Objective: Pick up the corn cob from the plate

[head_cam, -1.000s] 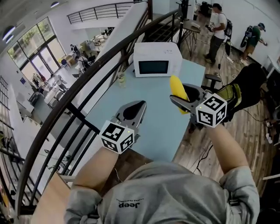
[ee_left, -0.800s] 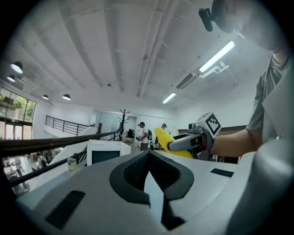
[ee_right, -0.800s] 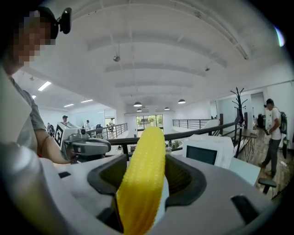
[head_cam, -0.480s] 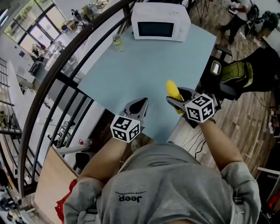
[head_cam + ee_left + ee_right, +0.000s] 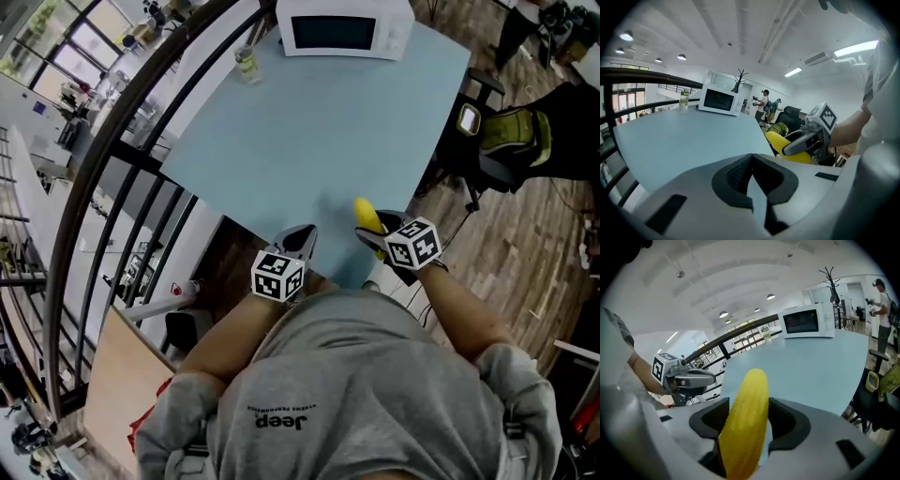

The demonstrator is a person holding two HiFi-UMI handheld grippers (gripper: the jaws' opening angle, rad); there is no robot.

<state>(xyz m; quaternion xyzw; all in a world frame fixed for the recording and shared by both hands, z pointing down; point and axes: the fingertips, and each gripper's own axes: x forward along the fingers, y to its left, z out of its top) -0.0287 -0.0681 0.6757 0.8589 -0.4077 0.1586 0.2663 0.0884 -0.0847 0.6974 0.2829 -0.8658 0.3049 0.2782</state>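
The right gripper (image 5: 378,232) has its jaws spread well apart and closed on the corn cob (image 5: 745,423). The right gripper view shows both dark pads pressing the yellow cob's sides. The cob juts out past the jaw tips, towards 11 o'clock in the head view. It is held in the air over the near corner of the light blue table (image 5: 309,122), close to that table's right edge.

The left gripper (image 5: 302,234) sits at 9 o'clock from the right one, a little apart from it, above the table's near-left edge. Its jaw tips meet and nothing is between them.

From the grippers, the whole tabletop towards 12 o'clock is open surface. The only things standing on it are a white microwave (image 5: 345,28) at the far end at 12 o'clock and a small glass jar (image 5: 246,64) at 11 o'clock near the left edge.

A dark railing (image 5: 122,159) runs just beside the table's left edge, from 8 to 11 o'clock, closing off that side. At 2 o'clock a chair carrying a yellow-green backpack (image 5: 511,141) stands just off the right edge. Wooden floor (image 5: 544,244) lies open at 3 o'clock. The person's grey sweatshirt (image 5: 366,394) fills 6 o'clock, right behind both grippers.
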